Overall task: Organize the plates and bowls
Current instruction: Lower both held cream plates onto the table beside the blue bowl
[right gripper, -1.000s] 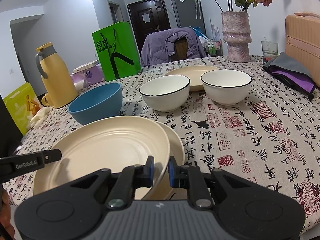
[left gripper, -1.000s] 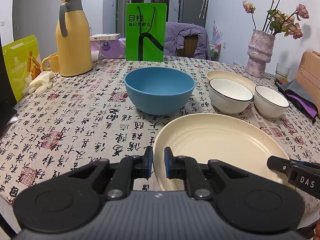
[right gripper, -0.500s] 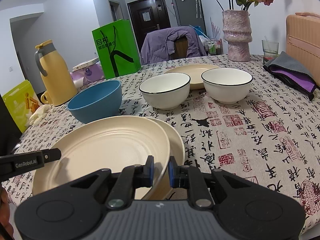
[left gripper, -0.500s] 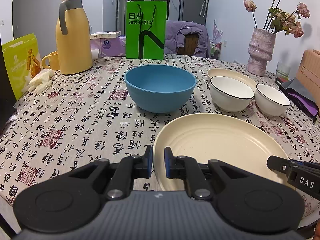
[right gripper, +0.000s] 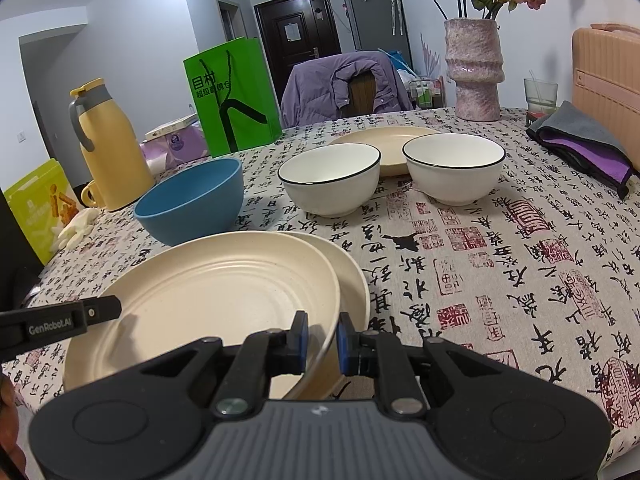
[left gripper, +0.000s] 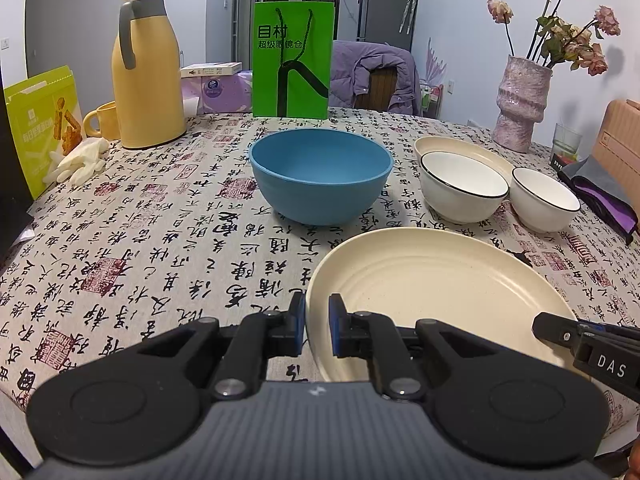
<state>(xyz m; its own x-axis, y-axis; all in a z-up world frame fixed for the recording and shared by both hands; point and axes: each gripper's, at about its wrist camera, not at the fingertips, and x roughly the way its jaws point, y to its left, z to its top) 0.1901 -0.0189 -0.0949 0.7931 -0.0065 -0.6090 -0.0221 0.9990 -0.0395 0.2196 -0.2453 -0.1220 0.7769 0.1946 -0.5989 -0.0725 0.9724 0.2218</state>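
Progress: early stage, as judged from the layout. Top plate (right gripper: 216,288) sits on a second plate (right gripper: 352,276), offset toward 9 o'clock and not yet nested square. Left gripper (left gripper: 317,330) is clamped on the top plate's rim at 9 o'clock; right gripper (right gripper: 322,338) is clamped on the same rim at 4 o'clock.

Remaining, by estimate: square the pair, add the third plate (right gripper: 384,136) from 12 o'clock on the table (right gripper: 520,280), and nest the bowls.

Count:
- Plates: three, all cream. Two overlap at 6 o'clock; one lies behind the white bowls.
- Bowls: three. Blue bowl (left gripper: 320,180) at 11 o'clock of the pair; white bowl (right gripper: 330,182) and second white bowl (right gripper: 454,170) at 1 o'clock, just apart.
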